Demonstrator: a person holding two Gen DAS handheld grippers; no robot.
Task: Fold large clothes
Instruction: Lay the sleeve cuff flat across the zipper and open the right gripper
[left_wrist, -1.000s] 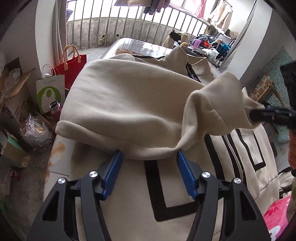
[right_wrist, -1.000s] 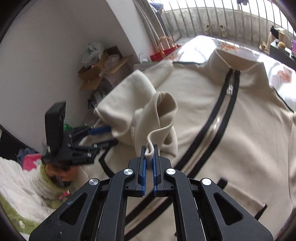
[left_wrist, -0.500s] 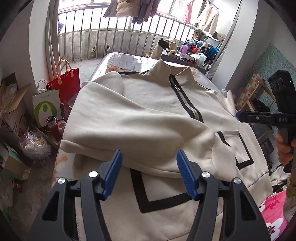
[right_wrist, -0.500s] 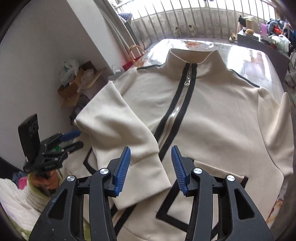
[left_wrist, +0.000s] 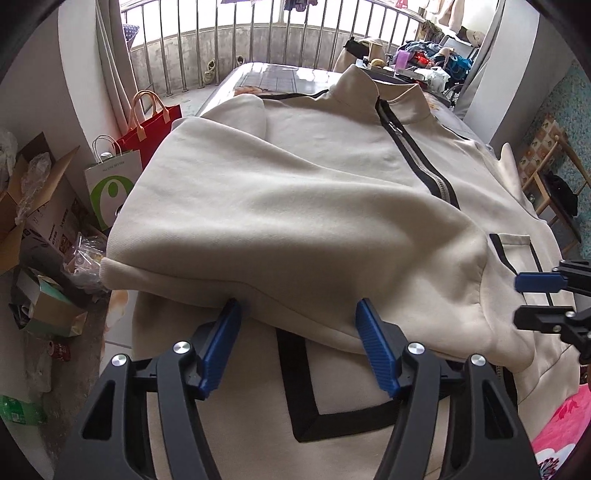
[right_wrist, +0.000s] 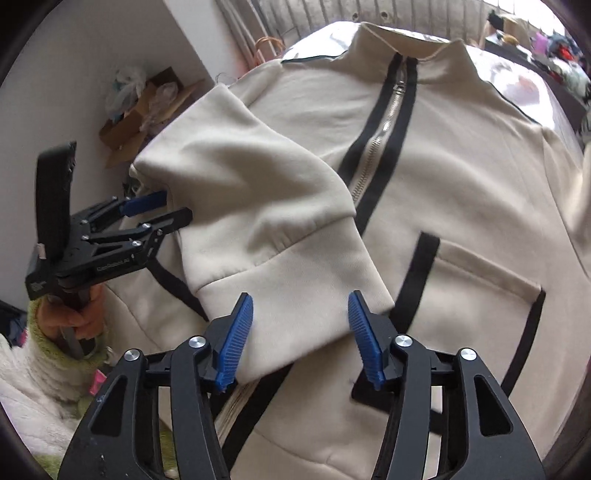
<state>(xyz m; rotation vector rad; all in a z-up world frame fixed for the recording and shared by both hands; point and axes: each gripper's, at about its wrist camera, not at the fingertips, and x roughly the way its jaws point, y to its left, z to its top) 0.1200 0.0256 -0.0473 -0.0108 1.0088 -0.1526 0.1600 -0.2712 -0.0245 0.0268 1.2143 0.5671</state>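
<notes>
Lying flat ahead of the left claw (left_wrist: 297, 343), the cream jacket (left_wrist: 332, 155) has its sleeve (left_wrist: 295, 229) folded across the chest; the jaws are spread, empty, their tips at the sleeve's lower edge. Right wrist view: the right claw (right_wrist: 300, 332) is spread wide, empty, straddling the sleeve cuff (right_wrist: 295, 280).
</notes>
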